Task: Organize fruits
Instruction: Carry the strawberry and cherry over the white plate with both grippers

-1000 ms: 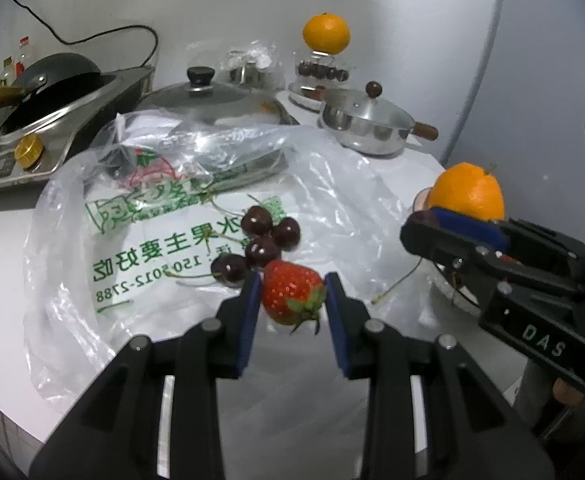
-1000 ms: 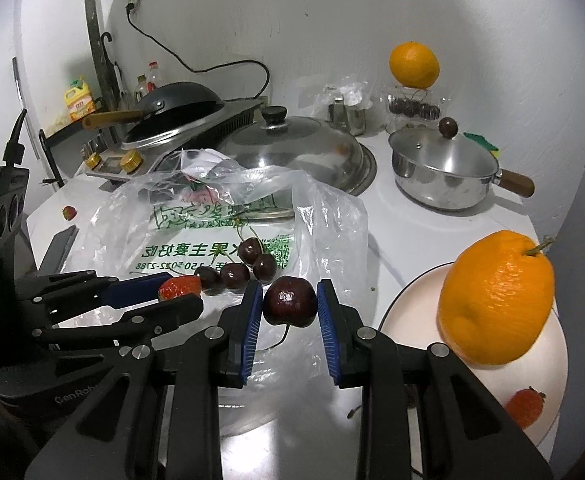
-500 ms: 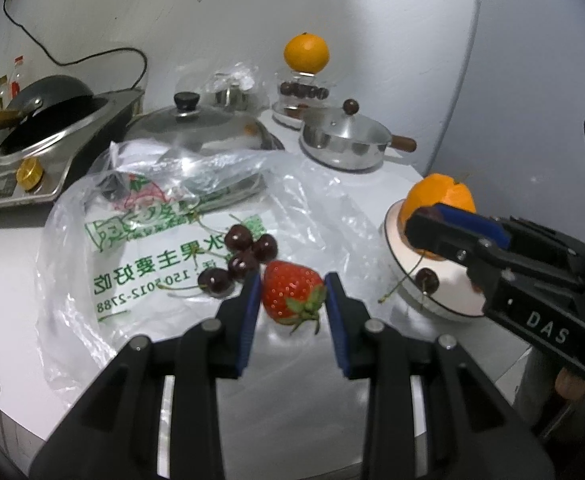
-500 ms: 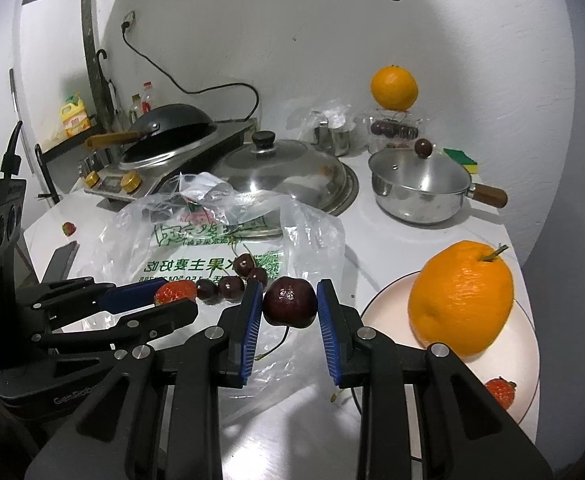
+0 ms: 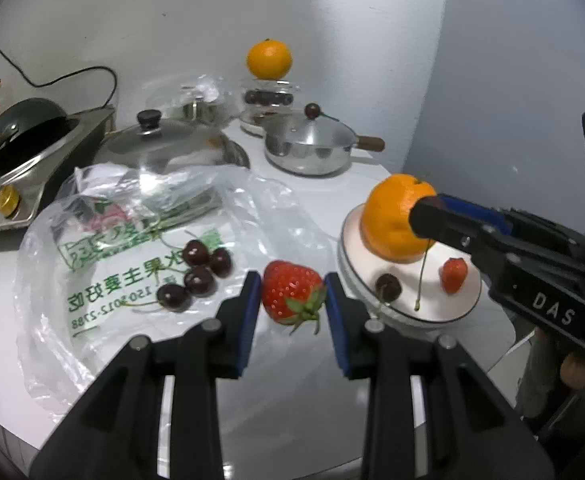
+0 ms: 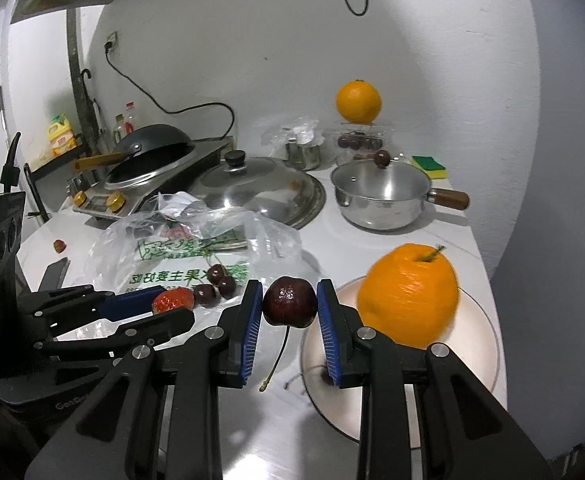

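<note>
A: White kitchen counter (image 5: 324,392) w/ pots along the back wall, a clear plastic bag (image 5: 104,248) spread over the left-centre of the left wrist view. Where's the fruit?

B: Left gripper (image 5: 292,300) is pinching a strawberry (image 5: 290,292), bottom centre of its frame, off the counter. Right gripper (image 6: 289,308) is pinching a cherry (image 6: 289,306), bottom centre of its own frame, stem hanging down below it.

A: And the rest?

B: Four loose cherries (image 5: 200,268) on the bag, left of centre. White plate (image 5: 464,308) at right-centre holds a big orange (image 5: 396,220), one cherry and a small strawberry.

A: Handling?

B: Both pieces look light, soft, easy to bruise, so only a gentle squeeze. Strawberry's pinched across its wide middle, leafy cap hanging down; prob the best spot, since the tip would crush. Cherry skin looks glossy and round, so it could squirt out; pads sit on its widest part, approx right. Stem's too thin to grip.

A: Orange?

B: Firmer, heavier, too wide for an easy pinch, likely.
</note>
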A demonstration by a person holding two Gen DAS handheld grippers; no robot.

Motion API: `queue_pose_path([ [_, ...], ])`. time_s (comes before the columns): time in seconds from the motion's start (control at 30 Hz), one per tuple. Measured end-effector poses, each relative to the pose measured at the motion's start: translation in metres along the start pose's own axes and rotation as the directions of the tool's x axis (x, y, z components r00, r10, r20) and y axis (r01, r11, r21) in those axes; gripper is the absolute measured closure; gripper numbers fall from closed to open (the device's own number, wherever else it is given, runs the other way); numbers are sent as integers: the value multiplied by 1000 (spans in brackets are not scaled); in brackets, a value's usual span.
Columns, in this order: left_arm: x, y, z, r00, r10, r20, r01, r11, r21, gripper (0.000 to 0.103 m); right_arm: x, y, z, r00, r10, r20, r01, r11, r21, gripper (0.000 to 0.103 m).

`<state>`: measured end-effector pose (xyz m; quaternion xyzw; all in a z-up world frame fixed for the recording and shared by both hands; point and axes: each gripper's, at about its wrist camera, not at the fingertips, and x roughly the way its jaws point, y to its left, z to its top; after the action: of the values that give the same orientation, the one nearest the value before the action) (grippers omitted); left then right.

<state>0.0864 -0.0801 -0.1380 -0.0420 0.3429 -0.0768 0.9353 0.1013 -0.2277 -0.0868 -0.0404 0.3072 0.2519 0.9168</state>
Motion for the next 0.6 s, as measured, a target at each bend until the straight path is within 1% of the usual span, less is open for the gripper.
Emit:
queue_pose_path([
  [0.37,13,-39,1,999,-38,-23,40,998,54,70,-16,-38,-19,999,-50,-12,50,998,48,73],
  [0.6,25,-65,1,997,-59,-48,63,994,87,70,-23,-62,-31,997,-64,-30,67,995,75,73],
])
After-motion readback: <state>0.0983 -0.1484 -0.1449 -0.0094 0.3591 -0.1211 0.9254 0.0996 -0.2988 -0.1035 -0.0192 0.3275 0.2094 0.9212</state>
